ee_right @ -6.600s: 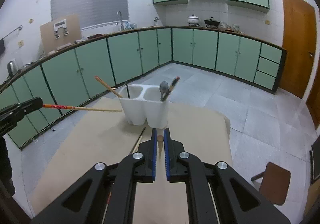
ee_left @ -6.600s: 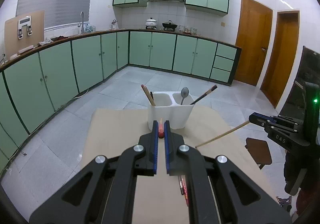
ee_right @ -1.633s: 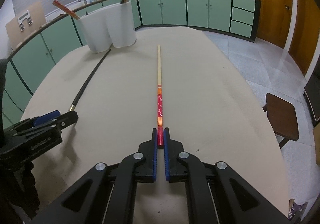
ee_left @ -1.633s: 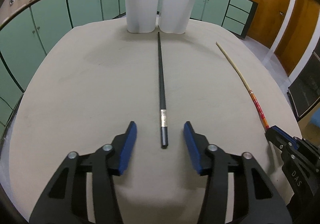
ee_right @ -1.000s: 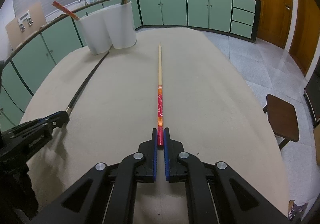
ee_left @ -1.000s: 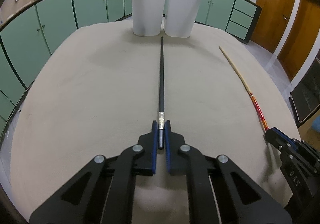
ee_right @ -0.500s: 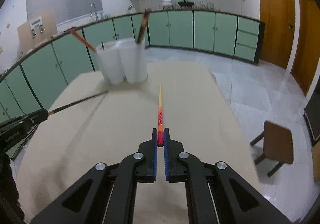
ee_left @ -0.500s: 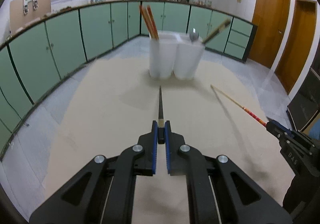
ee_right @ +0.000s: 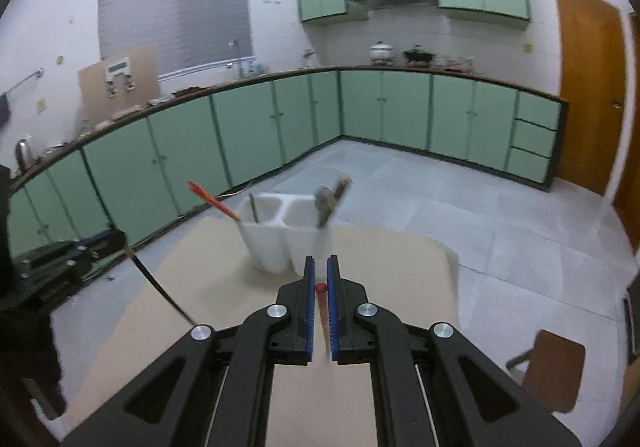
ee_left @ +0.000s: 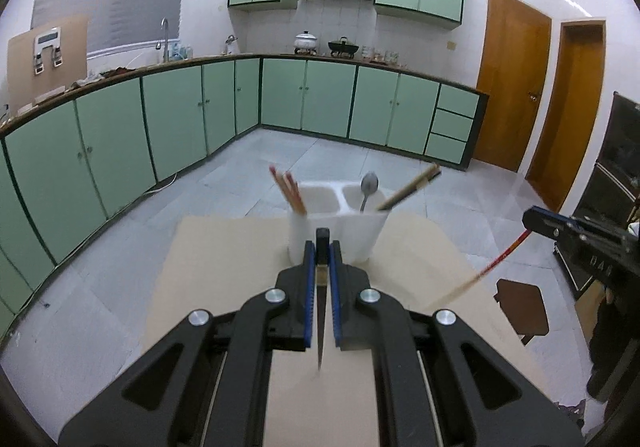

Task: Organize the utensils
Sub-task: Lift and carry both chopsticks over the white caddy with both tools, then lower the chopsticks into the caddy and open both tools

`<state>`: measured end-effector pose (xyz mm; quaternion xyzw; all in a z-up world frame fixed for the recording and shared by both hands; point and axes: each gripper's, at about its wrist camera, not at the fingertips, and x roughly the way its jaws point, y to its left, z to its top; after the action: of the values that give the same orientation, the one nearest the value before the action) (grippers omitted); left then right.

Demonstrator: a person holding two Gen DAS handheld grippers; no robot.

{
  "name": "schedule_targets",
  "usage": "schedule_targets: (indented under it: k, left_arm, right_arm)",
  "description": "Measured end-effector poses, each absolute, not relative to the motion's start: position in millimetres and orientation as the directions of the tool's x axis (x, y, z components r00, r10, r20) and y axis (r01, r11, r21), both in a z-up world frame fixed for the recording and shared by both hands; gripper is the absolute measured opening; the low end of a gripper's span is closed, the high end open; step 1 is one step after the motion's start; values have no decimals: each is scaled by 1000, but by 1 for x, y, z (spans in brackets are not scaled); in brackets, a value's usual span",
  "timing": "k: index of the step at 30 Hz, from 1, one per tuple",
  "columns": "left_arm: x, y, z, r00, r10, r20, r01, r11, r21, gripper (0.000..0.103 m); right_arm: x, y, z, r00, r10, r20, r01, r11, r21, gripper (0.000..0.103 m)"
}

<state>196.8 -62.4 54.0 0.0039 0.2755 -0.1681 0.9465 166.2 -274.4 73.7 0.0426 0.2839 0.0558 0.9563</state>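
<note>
The left claw [ee_left: 320, 247] is clamped on the thick end of a black chopstick [ee_left: 320, 321], which hangs down between the blue pads with its thin tip pointing back toward the near edge of the desk [ee_left: 224, 263]. The right claw [ee_right: 321, 267] is clamped on the red end of a red-and-tan chopstick [ee_right: 321, 297]; in the left wrist view that same stick slants down from the right claw toward the desk's right edge. Both claws are raised above the tan desk top, facing a white two-compartment utensil holder [ee_left: 360, 235] that stands near the far edge of the desk. In the holder's left compartment two red-tipped chopsticks [ee_left: 289, 191] lean to the left; the right compartment holds a metal spoon [ee_left: 368, 187] standing bowl up and a dark-ended chopstick [ee_left: 410, 187] leaning to the right. The right wrist view is blurred, so finer detail of the holder's contents there cannot be made out. A brown stool [ee_right: 554, 371] stands on the tiled floor beyond the desk's right edge.
</note>
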Motion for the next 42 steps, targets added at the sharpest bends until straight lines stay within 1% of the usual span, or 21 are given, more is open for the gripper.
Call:
schedule_targets:
  k: [5, 9, 12, 15, 19, 22, 25, 30, 34, 37, 38, 39, 41, 42]
  left_arm:
    - [212, -67, 76, 786, -369, -495, 366, 924, -108, 6]
    - [222, -75, 99, 795, -404, -452, 398, 910, -114, 6]
    - [235, -84, 123, 818, -409, -404, 409, 908, -91, 6]
    - [255, -94, 145, 833, -416, -366, 419, 905, -74, 6]
    - [283, -102, 159, 855, -400, -330, 403, 913, -64, 6]
    - [309, -109, 159, 867, -390, -310, 389, 919, -68, 6]
    - [332, -116, 150, 871, -380, -312, 379, 923, -67, 6]
    - [363, -125, 118, 851, -372, -370, 371, 925, -76, 6]
    - [381, -125, 94, 827, -377, -416, 376, 922, -89, 6]
    - [386, -120, 82, 818, -368, -443, 375, 924, -74, 7]
    - [386, -116, 80, 819, -363, -445, 371, 926, -73, 7]
    - [387, -113, 78, 819, -361, -446, 368, 927, -74, 10]
    - [384, -108, 80, 821, -362, -441, 366, 927, -80, 24]
    - [381, -106, 82, 826, -361, -432, 364, 928, -79, 36]
  right_arm:
    - [192, -273, 104, 819, 196, -539, -147, 980, 134, 6]
    - [207, -270, 136, 829, 245, -503, -196, 969, 150, 6]
    - [221, -265, 165, 859, 242, -451, -208, 970, 124, 6]
    - [242, -264, 187, 873, 244, -423, -213, 970, 121, 6]
    - [274, -262, 199, 886, 230, -403, -203, 973, 110, 6]
    - [299, -263, 197, 891, 213, -402, -186, 977, 104, 6]
    - [318, -264, 184, 892, 195, -409, -172, 981, 94, 6]
    - [345, -265, 155, 882, 199, -428, -176, 980, 93, 6]
    - [357, -267, 125, 857, 214, -469, -187, 977, 103, 6]
    - [361, -269, 111, 840, 215, -499, -183, 977, 113, 6]
    - [362, -270, 107, 838, 210, -504, -176, 978, 114, 9]
    - [361, -272, 104, 836, 204, -510, -169, 979, 114, 10]
    - [357, -274, 101, 835, 198, -514, -163, 980, 112, 18]
    - [354, -275, 101, 838, 188, -512, -157, 982, 104, 22]
